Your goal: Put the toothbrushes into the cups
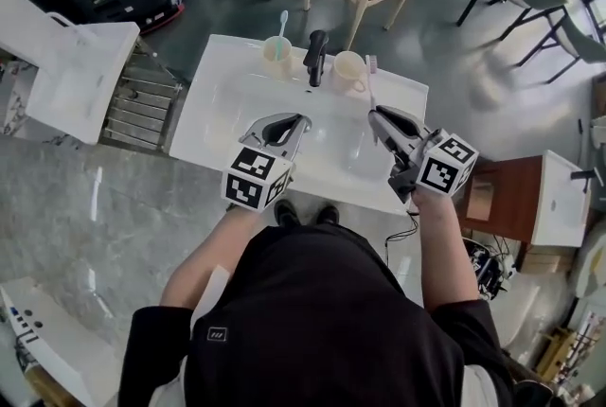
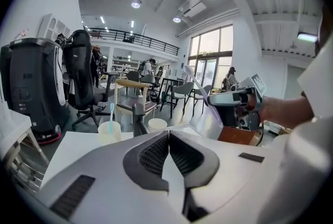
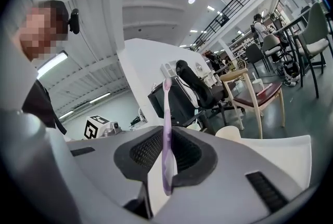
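The right gripper (image 3: 166, 150) pinches the purple toothbrush (image 3: 166, 129) by its lower handle, head up, near the empty cup (image 1: 347, 69) at the washbasin's (image 1: 218, 112) far edge. It looks light, stiff and slick, so mid-handle seems the safest hold. The left gripper (image 2: 167, 152) is closed on nothing.

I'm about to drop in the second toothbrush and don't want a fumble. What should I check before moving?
1. Purple toothbrush clamped in the right gripper: ok.
2. Empty cup upright beside the faucet: ok.
3. Other cup already holds the blue toothbrush: ok.
4. Left gripper shut, empty, clear of both cups: ok.
5. Purple toothbrush lined up over the empty cup: not ok, the right gripper is short of it.
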